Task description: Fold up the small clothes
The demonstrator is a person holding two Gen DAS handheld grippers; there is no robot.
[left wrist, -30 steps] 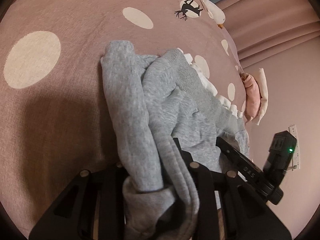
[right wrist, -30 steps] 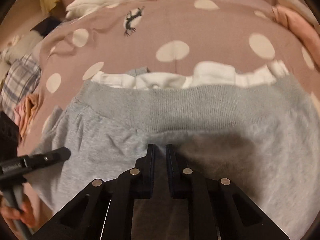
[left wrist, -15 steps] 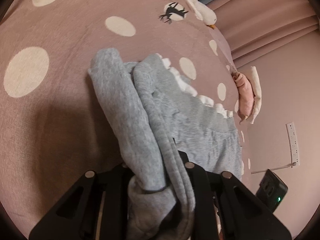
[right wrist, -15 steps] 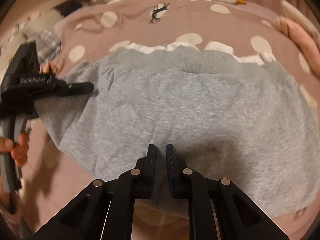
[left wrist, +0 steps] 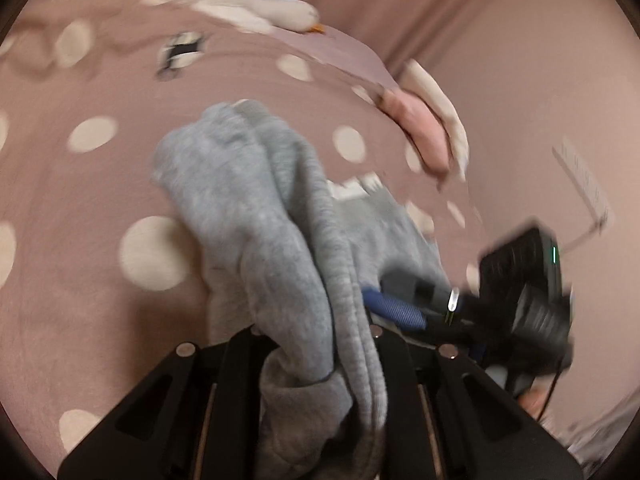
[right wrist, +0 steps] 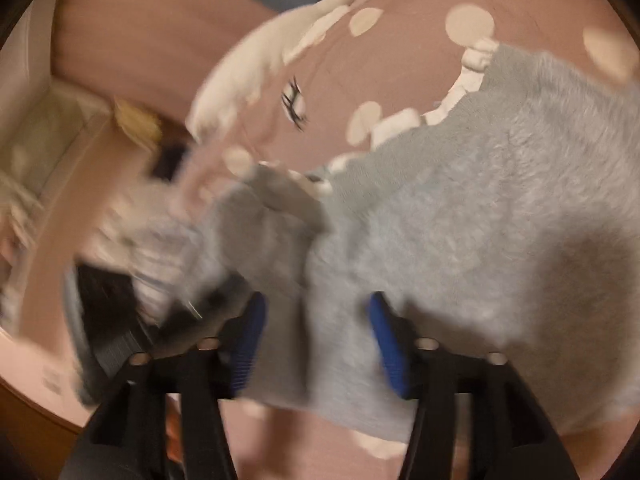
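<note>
Grey fleece, a small pair of trousers, lies bunched on the dotted pink bedspread, running lengthwise away from the left tool toward the far edge of the bed, where a white goose toy rests. The left tool is clamped tight on a thick gathered fold of the cloth, which rises between its jaws and spills over them. The right tool is just beside it, to its right; its jaws are opening, blue pads standing clear on either side of the grey hem that lies between them, so the pads no longer seem to press it. The left hand, then, is the one that carries the cloth, and the fold most likely depends on it laying its bunch along that long axis.

From the left wrist the gathered ridge and a folded pink garment near the bed's right edge are visible. Only the right wrist shows the flat spread of the trousers with their white frilled waistband. Both views are blurred.
</note>
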